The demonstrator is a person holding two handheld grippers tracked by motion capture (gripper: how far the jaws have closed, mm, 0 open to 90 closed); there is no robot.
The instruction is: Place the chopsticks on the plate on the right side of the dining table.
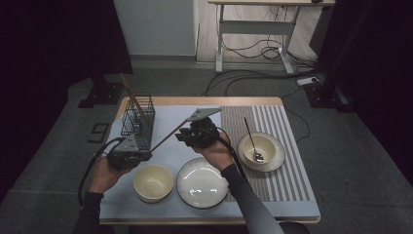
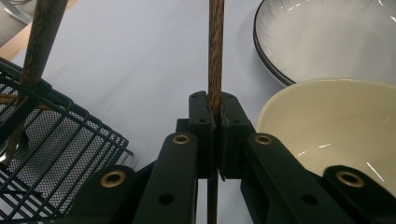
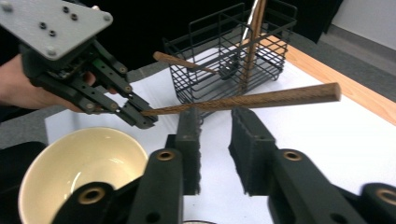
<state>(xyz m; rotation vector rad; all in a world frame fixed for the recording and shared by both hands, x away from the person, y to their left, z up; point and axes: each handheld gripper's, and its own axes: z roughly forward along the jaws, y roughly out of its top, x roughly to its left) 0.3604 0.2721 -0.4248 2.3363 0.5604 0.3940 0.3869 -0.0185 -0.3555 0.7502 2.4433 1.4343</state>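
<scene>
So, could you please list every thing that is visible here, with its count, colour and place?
Chopstick: one, dark brown wood, held level above the mat, thin end in the left gripper.
Wire basket: one, black, back left of the mat; more brown sticks stand in it.
Cream bowl: one, front left, empty.
Plate: one, white with dark rim, front centre.
Bowl with spoon: one cream bowl, one metal spoon inside, on the striped mat at right.
Table mat: one, pale blue-grey, covers the wooden table.
Left gripper: black, shut on the chopstick.
Right gripper: black, jaws apart beside the chopstick, not pressing it.
</scene>
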